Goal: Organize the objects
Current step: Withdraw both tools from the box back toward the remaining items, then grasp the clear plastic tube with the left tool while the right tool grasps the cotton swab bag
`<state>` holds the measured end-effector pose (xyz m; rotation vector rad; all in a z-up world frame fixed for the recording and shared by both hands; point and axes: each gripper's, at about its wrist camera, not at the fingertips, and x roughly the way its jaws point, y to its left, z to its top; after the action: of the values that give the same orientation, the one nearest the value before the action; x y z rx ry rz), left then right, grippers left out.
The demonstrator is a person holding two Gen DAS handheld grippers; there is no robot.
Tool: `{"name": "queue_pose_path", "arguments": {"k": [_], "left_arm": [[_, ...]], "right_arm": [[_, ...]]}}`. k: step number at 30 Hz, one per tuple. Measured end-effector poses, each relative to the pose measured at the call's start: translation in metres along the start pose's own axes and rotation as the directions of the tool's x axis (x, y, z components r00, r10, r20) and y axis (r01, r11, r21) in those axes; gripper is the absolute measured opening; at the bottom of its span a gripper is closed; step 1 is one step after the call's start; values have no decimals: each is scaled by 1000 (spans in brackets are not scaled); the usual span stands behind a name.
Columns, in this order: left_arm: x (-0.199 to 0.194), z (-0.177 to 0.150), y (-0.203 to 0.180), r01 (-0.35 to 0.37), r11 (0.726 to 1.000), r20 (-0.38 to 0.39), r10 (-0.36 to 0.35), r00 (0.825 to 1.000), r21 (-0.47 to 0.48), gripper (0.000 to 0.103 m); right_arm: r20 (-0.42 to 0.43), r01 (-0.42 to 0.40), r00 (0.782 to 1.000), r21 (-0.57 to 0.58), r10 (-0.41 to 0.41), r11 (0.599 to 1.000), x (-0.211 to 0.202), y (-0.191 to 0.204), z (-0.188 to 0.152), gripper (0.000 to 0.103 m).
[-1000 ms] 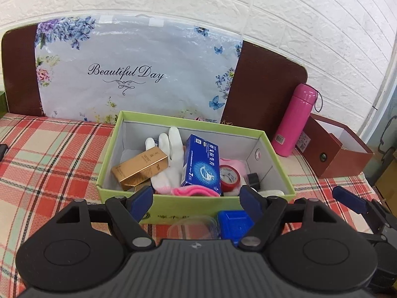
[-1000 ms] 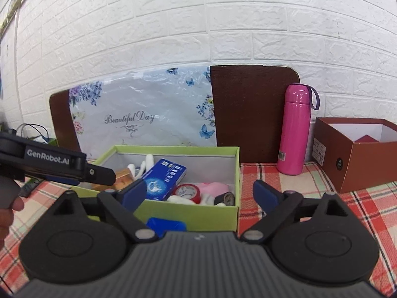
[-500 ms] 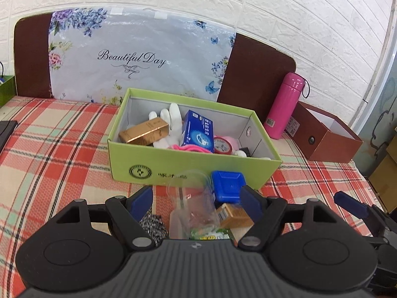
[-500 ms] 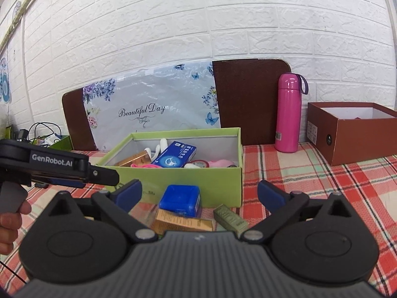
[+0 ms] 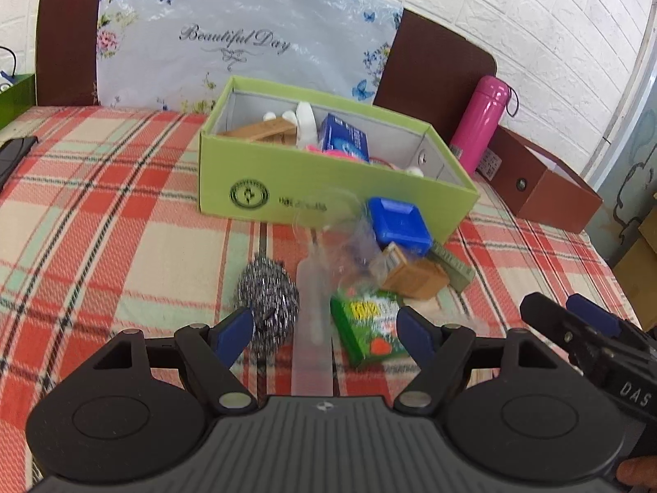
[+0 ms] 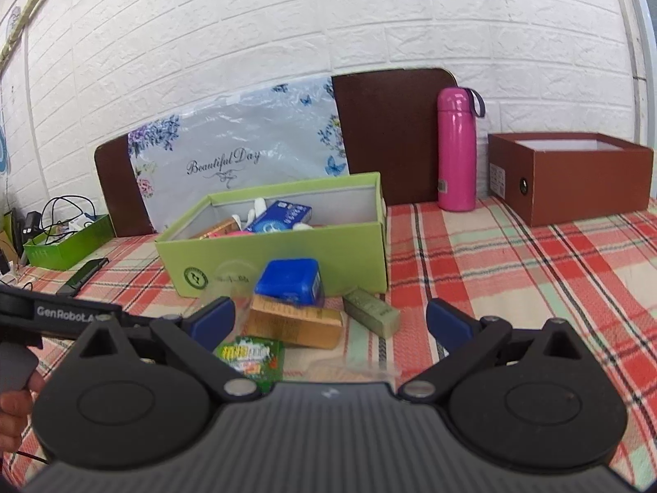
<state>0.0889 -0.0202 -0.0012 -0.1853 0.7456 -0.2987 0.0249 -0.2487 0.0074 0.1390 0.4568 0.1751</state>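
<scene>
1. While both tools hang above the red, cream and green plaid tablecloth (image 5: 123, 222), the left gripper (image 5: 324, 330) has its blue-padded jaws well apart, with nothing pinched between them.
2. Beneath its gap lie a silver steel-wool scouring ball (image 5: 267, 293) at about 11 o'clock, a translucent plastic tube-like piece (image 5: 312, 308) at 12 o'clock, and a green printed packet (image 5: 367, 322) at 1 o'clock; none touches a pad.
3. The right gripper (image 6: 328, 322) has just been opening and its jaws now stand very wide, gripping nothing.
4. Ahead of it, a tan cardboard carton (image 6: 293, 322) lies at 11 o'clock with a blue plastic lidded box (image 6: 289, 279) resting on top.
5. An olive-green slim carton (image 6: 371, 312) lies just beside the tan one, at about 1 o'clock from the gap.
6. The green packet sits nearest the right tool's left pad, partly hidden by the tool body.
7. Behind this loose cluster, at 12 o'clock, stands an open lime-green cardboard box (image 6: 287, 254) with grey lining.
8. It holds a blue printed carton (image 6: 283, 215), white gloves (image 5: 306, 119), something pink and a gold-brown carton (image 5: 263, 131).
9. At 2 o'clock in the right view stand a pink metal flask (image 6: 455, 148), upright, and an open brown cardboard box (image 6: 575, 180).
10. A floral plastic sheet (image 5: 246, 45) leans against the white brick wall.
</scene>
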Motion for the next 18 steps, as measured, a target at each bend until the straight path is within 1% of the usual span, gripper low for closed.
{"name": "queue_pose_path", "arguments": {"k": [4,8,11,13,15,17,18], "left_arm": [[9,-14,-1,2,1000,-35,-1,999,11,79],[17,-23,-3,5,999,-56,-4,998,32,73],[27,-28,-3,-21,999,-65,24,998,45,73],[31,-29,-3,-38,998,-49,41,998,57,71],[33,-29,-6,-59,994,-38,62,997,91,60],[34,-29,-6,-88,987,-28,93,995,137,38],[33,-30,-5,-91,985,-28,96,995,148,35]], "right_arm": [[-36,17,999,16,-17,1000,1,-6,-17,101],[-76,31,997,30,-29,999,2,-9,-32,101],[-112,33,993,48,-28,998,6,-11,-42,101],[-138,33,990,47,-26,998,11,-10,-47,101],[-156,33,987,41,-26,999,17,-7,-51,101],[-178,31,984,41,-23,999,27,-4,-53,98],[-187,30,982,40,-22,999,32,-3,-54,97]]}}
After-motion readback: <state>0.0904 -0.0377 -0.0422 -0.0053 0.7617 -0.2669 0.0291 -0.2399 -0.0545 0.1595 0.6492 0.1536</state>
